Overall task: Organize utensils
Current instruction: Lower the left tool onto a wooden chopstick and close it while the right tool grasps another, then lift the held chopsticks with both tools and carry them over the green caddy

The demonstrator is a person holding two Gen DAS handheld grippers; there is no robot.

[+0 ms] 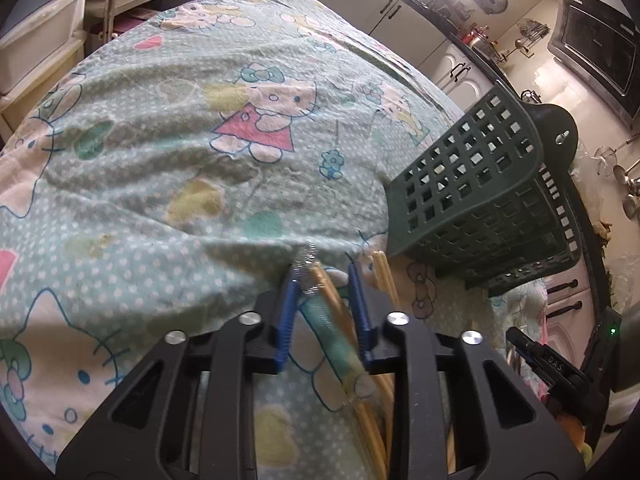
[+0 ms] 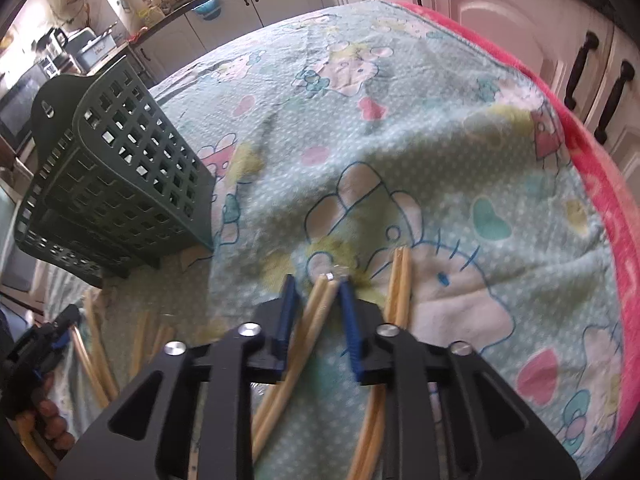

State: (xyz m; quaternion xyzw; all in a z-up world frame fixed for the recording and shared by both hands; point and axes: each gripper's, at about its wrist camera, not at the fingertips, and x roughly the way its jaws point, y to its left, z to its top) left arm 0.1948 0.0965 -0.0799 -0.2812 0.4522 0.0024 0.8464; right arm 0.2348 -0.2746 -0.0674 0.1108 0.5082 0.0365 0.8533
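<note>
Fingers (image 2: 347,312) angled down, pinching chopsticks (image 2: 316,300).

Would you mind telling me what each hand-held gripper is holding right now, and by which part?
The left hand-held gripper clamps a pale chopstick near its silver-capped tip. The right hand-held gripper pinches a pair of chopsticks close to their far ends.

I count one dark green basket (image 2: 116,184), far left. Two chopsticks (image 2: 308,320) lie together near centre, another pair (image 2: 400,280) just right, more near left, too blurred to count.
</note>
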